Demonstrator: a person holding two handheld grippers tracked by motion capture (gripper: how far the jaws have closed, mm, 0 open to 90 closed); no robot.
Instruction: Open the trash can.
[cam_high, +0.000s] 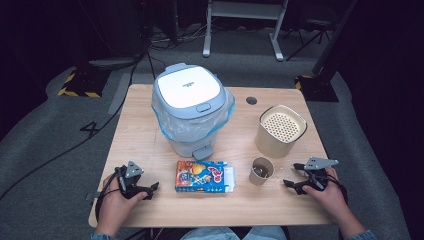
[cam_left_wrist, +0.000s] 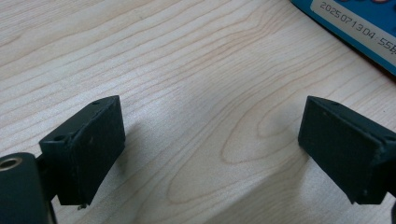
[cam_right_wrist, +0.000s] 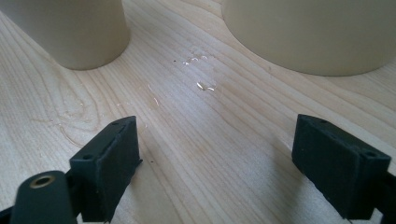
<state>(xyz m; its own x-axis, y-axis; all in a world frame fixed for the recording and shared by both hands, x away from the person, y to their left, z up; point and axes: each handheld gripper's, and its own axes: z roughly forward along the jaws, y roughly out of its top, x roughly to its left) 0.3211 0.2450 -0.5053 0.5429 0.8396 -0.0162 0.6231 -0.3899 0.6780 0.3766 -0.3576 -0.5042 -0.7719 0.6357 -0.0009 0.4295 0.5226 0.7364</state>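
I have both grippers resting low at the near edge of the table (cam_high: 150, 100), one at each side, so the things in the middle stay free to reach. My left gripper (cam_high: 150, 190) has its jaws spread with nothing between them, just bare wood under it in the left gripper view (cam_left_wrist: 210, 135). It points toward the flat snack box (cam_high: 205, 176), which lies just to its right in front of the bin (cam_high: 192, 107); a blue corner of that box (cam_left_wrist: 355, 28) shows ahead of the jaws. My right gripper (cam_high: 294, 176) is spread too and holds nothing (cam_right_wrist: 215, 163). It faces the small paper cup (cam_high: 261, 170), near it but apart, with the taller canister (cam_high: 281, 131) behind. The bin's lid is down and its bag lining hangs over the rim, so I judge it is staged to take rubbish. A few drops of water (cam_right_wrist: 203, 70) sit on the wood between the 2 containers, worth steering clear of.
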